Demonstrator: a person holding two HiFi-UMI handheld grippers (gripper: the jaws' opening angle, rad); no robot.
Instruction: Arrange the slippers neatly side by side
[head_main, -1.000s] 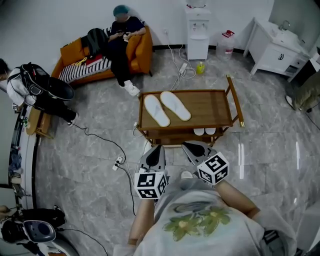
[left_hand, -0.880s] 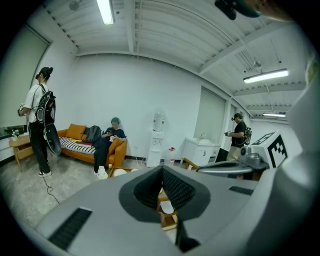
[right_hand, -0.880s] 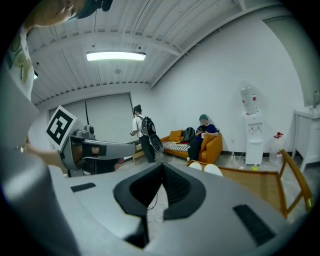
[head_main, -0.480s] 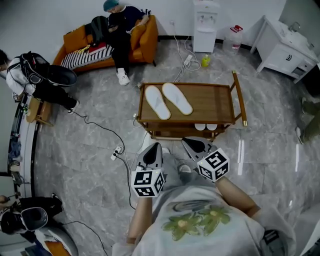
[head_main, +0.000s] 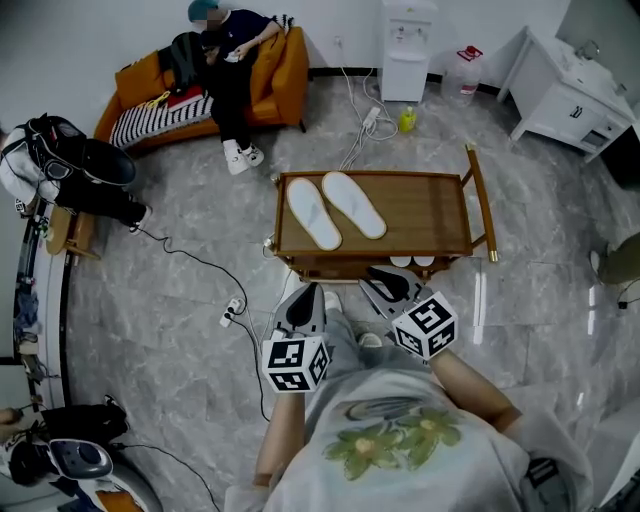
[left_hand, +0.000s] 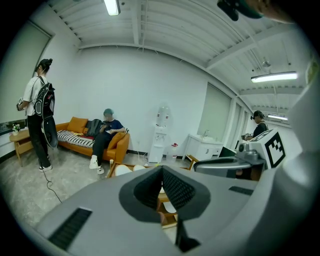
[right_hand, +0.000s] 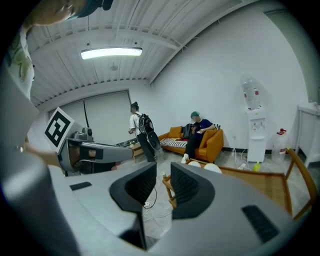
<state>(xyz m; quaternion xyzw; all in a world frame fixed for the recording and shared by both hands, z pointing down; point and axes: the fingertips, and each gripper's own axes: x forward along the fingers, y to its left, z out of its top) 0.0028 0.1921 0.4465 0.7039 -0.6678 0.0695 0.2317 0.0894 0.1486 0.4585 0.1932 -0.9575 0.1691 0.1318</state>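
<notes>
We hold both tongs just short of the bench's (head_main: 430, 215) near edge, touching nothing. The left tongs (head_main: 308, 298) are clenched with nothing in them. The right tongs (head_main: 380, 285) are opening, with only air between them. The two white slippers (head_main: 313, 212) lie on top of the bench toward its left end, close together, slanted and nearly parallel. They look light, thin and floppy, so we judge that a pinch on the sole's rim at the near end suits best; a grip in the middle may fold one. The wooden benchtop looks smooth, so they should slide easily. Around the bench is grey tiled floor (head_main: 180, 300), with a cable (head_main: 200, 265) trailing off its left side and an orange sofa (head_main: 290, 80) beyond.
</notes>
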